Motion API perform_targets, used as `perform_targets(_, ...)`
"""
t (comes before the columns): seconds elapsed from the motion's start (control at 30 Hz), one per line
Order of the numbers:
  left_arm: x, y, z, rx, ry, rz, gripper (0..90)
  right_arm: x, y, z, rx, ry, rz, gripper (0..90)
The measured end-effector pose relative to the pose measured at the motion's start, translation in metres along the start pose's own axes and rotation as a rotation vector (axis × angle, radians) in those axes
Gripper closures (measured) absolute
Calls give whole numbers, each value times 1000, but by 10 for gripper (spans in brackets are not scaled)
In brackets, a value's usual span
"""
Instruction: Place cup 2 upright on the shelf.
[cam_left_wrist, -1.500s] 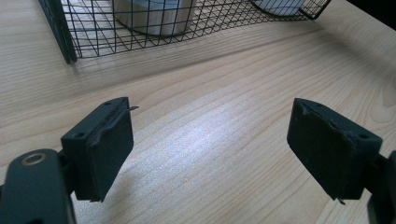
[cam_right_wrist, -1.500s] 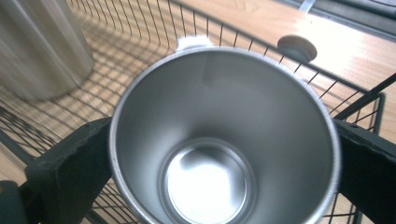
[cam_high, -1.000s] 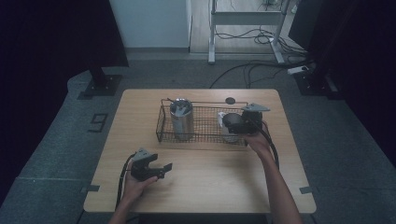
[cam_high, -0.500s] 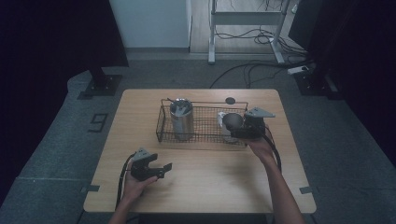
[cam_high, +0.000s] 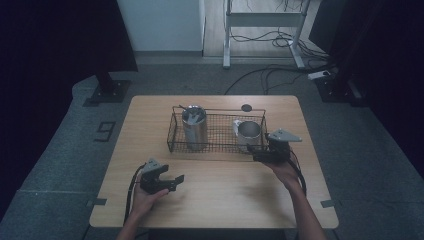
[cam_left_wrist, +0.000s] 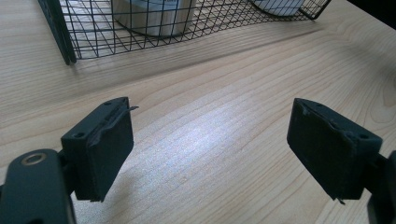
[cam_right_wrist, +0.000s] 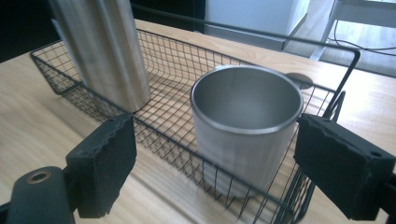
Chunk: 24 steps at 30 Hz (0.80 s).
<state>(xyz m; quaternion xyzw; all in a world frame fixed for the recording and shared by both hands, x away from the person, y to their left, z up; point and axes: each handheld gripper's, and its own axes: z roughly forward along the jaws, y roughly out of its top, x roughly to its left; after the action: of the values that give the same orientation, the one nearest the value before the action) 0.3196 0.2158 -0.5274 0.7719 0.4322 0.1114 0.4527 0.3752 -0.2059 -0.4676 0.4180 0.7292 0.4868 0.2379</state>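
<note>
Right gripper (cam_high: 256, 156) withdrew; basket (cam_high: 175, 135) holds two cups (cam_high: 248, 133).

A steel cup (cam_right_wrist: 247, 126) stands mid-frame inside a black wire basket (cam_right_wrist: 177, 60); a tall steel tumbler (cam_right_wrist: 105, 51) rises upper left. Two black jaws flank the cup, apart.

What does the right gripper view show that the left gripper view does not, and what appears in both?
Right gripper view: the steel cup's open mouth and empty inside, and the tall steel tumbler's side.
Left gripper view: a broad bare stretch of the wooden table in front of the wire basket, with the vessels cut off near their bases.
Shared: the wire basket, both vessels standing in it, and the wooden table.
</note>
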Motion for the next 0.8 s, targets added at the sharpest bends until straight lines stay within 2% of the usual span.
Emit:
perform_targets(0.4, -1, 0, 0, 0, 4, 9, 150, 9, -33, -25, 7, -5, 1, 134)
perform_targets(0.57, -3, 0, 1, 2, 8, 19, 150, 11, -50, -35, 19, 5, 30, 133)
perform_targets(0.8, -4, -1, 2, 8, 12, 27, 150, 10, -76, -45, 63, -15, 59, 135)
